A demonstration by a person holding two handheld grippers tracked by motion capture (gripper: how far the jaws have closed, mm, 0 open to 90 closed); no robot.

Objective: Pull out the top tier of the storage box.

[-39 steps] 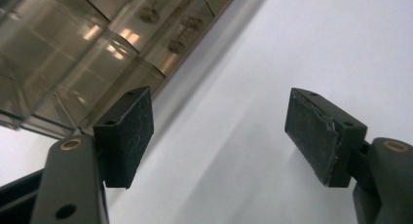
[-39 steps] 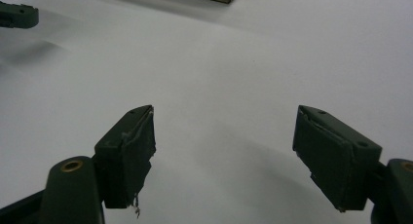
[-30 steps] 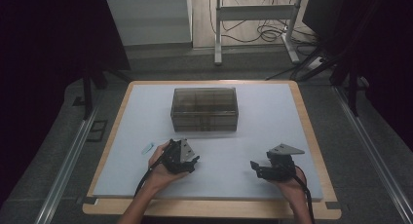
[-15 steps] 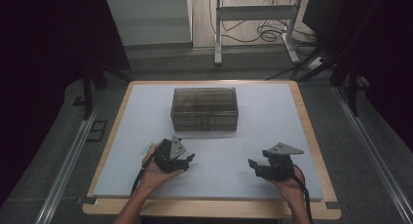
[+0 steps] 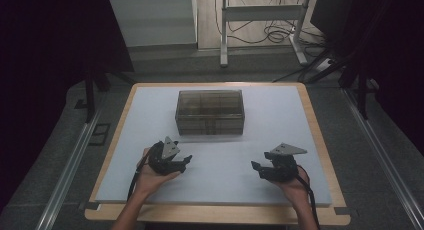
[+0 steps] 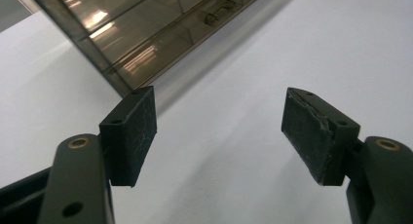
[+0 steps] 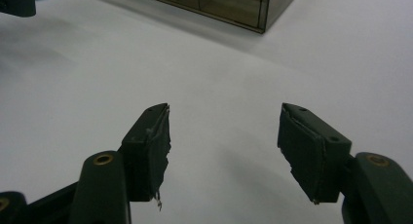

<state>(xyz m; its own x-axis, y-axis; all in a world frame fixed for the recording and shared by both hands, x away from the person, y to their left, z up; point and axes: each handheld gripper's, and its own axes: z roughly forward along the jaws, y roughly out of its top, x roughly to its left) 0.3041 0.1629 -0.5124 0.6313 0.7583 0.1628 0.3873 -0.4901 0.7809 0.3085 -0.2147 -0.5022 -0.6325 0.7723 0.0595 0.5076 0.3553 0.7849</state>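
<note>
A smoky see-through box point(image 5: 210, 111) with inner compartments stands shut on the white mat point(image 5: 280, 120), toward its far middle. My left gripper point(image 5: 186, 160) lies in a hand in front of the box's left corner, apart from it. Its jaws are open after closing a little, with nothing between them. In the left gripper view the pads point(image 6: 131, 131) frame bare mat, and the box point(image 6: 146, 29) is just beyond. My right gripper point(image 5: 256, 168) rests at the near right. Its jaws have just been closing but remain open on bare mat point(image 7: 224, 136). The box corner point(image 7: 243, 7) lies farther off.
The mat lies on a wooden board point(image 5: 320, 140) with a narrow rim on each side. Metal rails point(image 5: 75, 160) run along both sides of the table. Beyond the far edge are a frame's legs and cables on the floor point(image 5: 265, 35). The left gripper's tip point(image 7: 17, 2) is at the right gripper view's top left.
The left hand and its gripper have shifted slightly to the left. The right hand has stayed in place.
</note>
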